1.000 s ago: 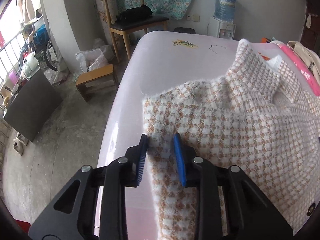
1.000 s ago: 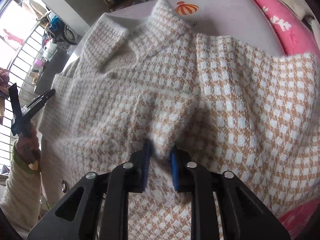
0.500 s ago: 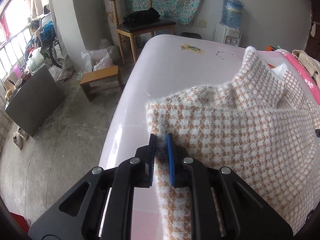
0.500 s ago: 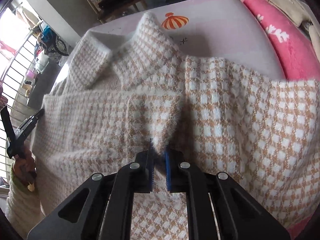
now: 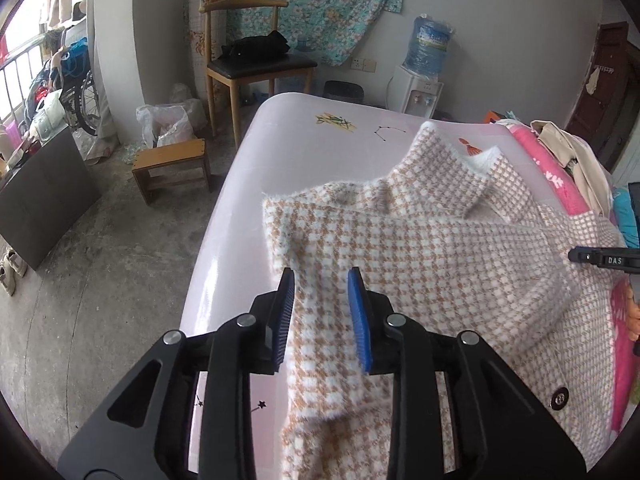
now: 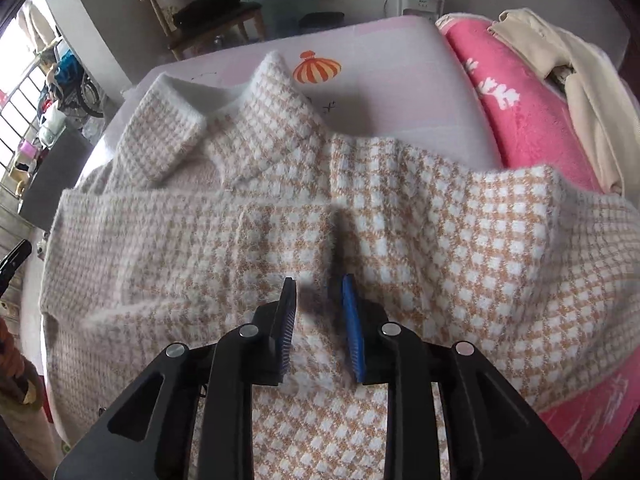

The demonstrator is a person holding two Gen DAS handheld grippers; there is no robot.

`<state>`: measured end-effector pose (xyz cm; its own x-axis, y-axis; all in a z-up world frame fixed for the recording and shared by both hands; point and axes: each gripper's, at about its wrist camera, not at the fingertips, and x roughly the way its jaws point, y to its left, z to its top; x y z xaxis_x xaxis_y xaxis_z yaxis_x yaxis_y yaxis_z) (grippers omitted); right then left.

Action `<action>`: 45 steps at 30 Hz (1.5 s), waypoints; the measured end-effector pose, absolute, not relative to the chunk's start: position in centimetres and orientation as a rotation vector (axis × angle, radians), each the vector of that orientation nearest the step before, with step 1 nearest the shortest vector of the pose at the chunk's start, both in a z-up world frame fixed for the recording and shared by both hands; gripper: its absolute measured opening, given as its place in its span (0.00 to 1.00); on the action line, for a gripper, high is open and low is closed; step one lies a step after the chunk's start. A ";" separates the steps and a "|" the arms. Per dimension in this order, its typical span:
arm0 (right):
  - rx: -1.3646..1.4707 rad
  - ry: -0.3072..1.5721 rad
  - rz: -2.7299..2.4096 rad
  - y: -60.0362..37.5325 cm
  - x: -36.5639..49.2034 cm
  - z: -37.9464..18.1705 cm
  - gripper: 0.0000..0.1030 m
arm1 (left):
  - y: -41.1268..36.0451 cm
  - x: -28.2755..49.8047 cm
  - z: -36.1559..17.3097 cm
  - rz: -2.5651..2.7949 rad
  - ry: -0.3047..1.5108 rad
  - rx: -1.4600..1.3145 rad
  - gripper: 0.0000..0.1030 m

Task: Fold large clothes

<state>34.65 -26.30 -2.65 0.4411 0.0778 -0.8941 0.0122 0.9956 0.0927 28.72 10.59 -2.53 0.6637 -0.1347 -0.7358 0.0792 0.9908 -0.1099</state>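
A fuzzy white-and-tan checked coat [image 5: 432, 248] lies spread on a pale pink bed [image 5: 256, 168], collar toward the far end. A sleeve is folded across its front. My left gripper [image 5: 322, 276] is open, its blue pads either side of the sleeve's cuff near the bed's left edge. In the right wrist view the coat [image 6: 460, 240] fills the frame. My right gripper [image 6: 318, 284] is open just above the folded sleeve end at the coat's middle, holding nothing. The collar [image 6: 224, 120] lies flat at the far end.
A pink blanket [image 6: 520, 100] with cream clothes [image 6: 580, 80] on it lies along the bed's right side. Left of the bed are a low wooden stool [image 5: 172, 168], a wooden chair [image 5: 256, 64] and a dark board [image 5: 40, 196]. A water dispenser [image 5: 420, 76] stands behind.
Both grippers were shut on coat fabric half a second ago and have opened, letting it drop. The sleeves now lie folded across the coat front.
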 end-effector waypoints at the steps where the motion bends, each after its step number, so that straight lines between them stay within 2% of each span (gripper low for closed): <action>1: 0.070 1.078 0.040 -25.8 34.3 -1.7 0.34 | 10.0 28.5 -2.5 -0.140 0.842 -0.066 0.37; 4: 0.037 1.012 0.135 -23.4 33.5 -0.1 0.49 | 7.7 28.6 -3.3 -0.197 0.882 -0.044 0.44; 5: 0.023 1.014 0.168 -22.4 33.5 -0.1 0.50 | 6.9 28.7 -3.9 -0.209 0.903 -0.032 0.50; 7: -0.009 1.040 0.238 -20.3 33.6 -1.0 0.52 | 5.1 28.9 -5.4 -0.216 0.936 -0.023 0.54; 8: -0.029 1.052 0.259 -19.6 33.5 -1.8 0.52 | 4.3 29.0 -6.3 -0.216 0.952 -0.015 0.61; 10: -0.080 1.103 0.247 -18.6 33.2 -4.1 0.58 | 3.1 29.1 -8.1 -0.182 0.976 0.028 0.68; 12: -0.093 1.136 0.224 -18.6 33.0 -6.0 0.62 | 2.2 28.7 -8.8 -0.146 0.945 0.090 0.72; 14: -0.134 1.137 0.208 -18.1 32.5 -5.6 0.62 | 2.1 28.6 -8.9 -0.107 0.941 0.106 0.82; 18: -0.083 1.097 0.224 -18.0 32.0 -4.0 0.65 | 2.8 29.1 -8.9 -0.119 0.956 0.074 0.83; 22: -0.118 1.130 0.160 -18.1 32.9 -6.5 0.88 | 2.6 28.9 -9.1 -0.099 0.934 0.091 0.88; 25: -0.107 1.100 0.138 -18.2 32.6 -6.6 0.94 | 2.6 29.1 -9.0 -0.088 0.952 0.099 0.91; 39: -0.080 1.137 0.186 -19.4 34.1 -6.8 0.94 | 2.4 29.3 -9.2 -0.093 0.944 0.118 0.92; 41: -0.050 1.150 0.182 -20.3 34.1 -5.9 0.94 | 2.4 29.4 -9.2 -0.092 0.956 0.116 0.92; 45: 0.056 1.063 0.142 -25.5 32.7 -1.9 0.94 | 2.5 29.5 -9.2 -0.096 0.963 0.110 0.92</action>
